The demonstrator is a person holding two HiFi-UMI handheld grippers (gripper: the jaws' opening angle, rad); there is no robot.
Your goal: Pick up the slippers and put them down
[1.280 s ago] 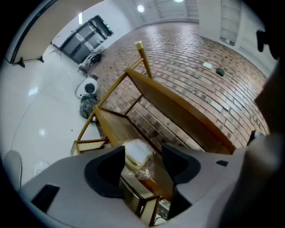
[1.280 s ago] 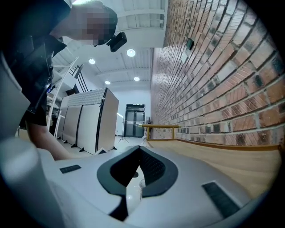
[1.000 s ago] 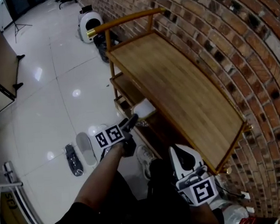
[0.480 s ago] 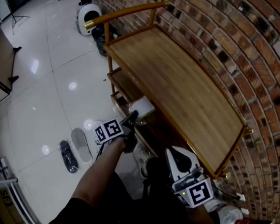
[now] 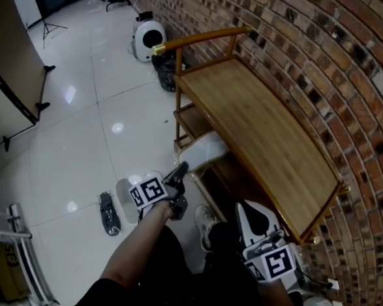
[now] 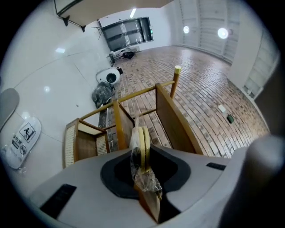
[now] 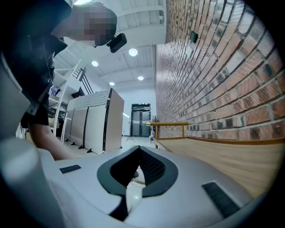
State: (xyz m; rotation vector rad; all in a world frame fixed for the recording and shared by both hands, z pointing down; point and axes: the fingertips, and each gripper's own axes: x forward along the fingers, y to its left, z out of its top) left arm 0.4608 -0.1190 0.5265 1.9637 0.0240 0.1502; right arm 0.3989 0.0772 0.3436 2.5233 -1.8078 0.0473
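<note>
The brick wall (image 5: 315, 55) runs along my right, and the pale tiled floor (image 5: 80, 144) spreads out to my left. Against the wall stands the long wooden bench (image 5: 262, 131), with a flat top board, a raised rail at its far end and lower shelves under the top.

The slippers (image 6: 143, 142) are a flat pair laid one on the other, pale yellow at the edges and almost white from above. They are wrapped in clear, crinkled plastic that bunches up at the end nearest me. I see them edge-on, standing upright.

My left claw (image 5: 180, 171) has just been closing and is now clamped on them. The pads press on both flat sides at the near end, and the rest reaches out past the fingertips towards the bench. The pair is in the air just off the bench's long front edge, below the top board and nearer the railed end than the near corner.

My right claw (image 7: 138, 151) is by the bench's near corner, level with the top, jaws together at the tips with nothing in them.

A grey sole (image 5: 124, 201) and a black one (image 5: 108, 214) lie on the floor to the left of my left claw.
</note>
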